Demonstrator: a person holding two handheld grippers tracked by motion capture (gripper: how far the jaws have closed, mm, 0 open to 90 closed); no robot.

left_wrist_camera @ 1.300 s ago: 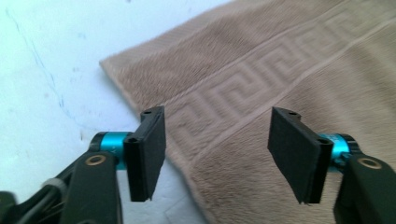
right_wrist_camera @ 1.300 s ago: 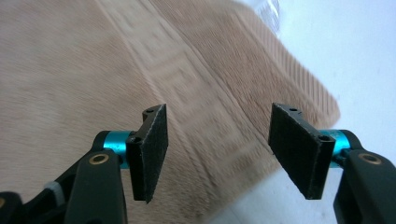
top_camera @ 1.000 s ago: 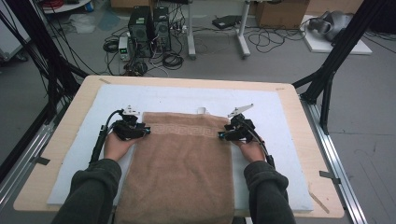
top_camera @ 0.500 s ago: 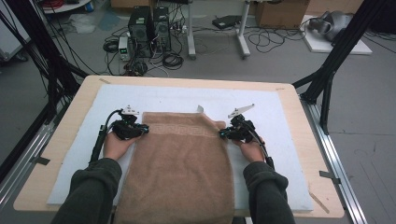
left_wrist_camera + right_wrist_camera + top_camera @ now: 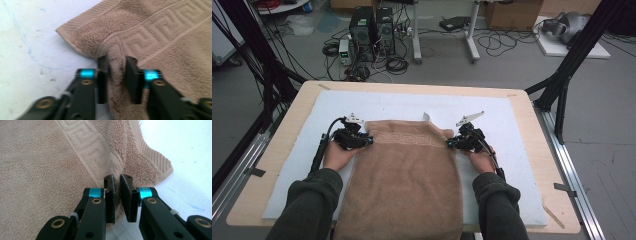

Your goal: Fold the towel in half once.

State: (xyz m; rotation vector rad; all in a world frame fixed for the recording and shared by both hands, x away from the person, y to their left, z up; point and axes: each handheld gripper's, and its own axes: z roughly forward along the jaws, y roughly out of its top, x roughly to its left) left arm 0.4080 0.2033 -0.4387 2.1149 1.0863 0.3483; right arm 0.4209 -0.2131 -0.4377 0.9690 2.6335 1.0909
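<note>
A tan towel (image 5: 404, 170) with a key-pattern band lies flat on the mat and hangs over the table's near edge. My left gripper (image 5: 367, 141) is at its left edge near the far corner. Its jaws have just been closing and now pinch a raised fold of towel (image 5: 162, 37), as the left gripper view shows at the gripper (image 5: 116, 67). My right gripper (image 5: 451, 143) is at the towel's right edge. Its jaws have closed within the last second, and this gripper (image 5: 117, 182) squeezes a thin ridge of towel (image 5: 50, 170) between its pads.
A white foam mat (image 5: 412, 105) covers the wooden table (image 5: 277, 150). A small white tag (image 5: 426, 116) sticks up at the towel's far edge. Black frame posts (image 5: 572, 65) stand at both sides. Computers and cables (image 5: 372, 35) lie on the floor beyond.
Both hands stay where they were at the towel's side edges. The towel lies as before.
</note>
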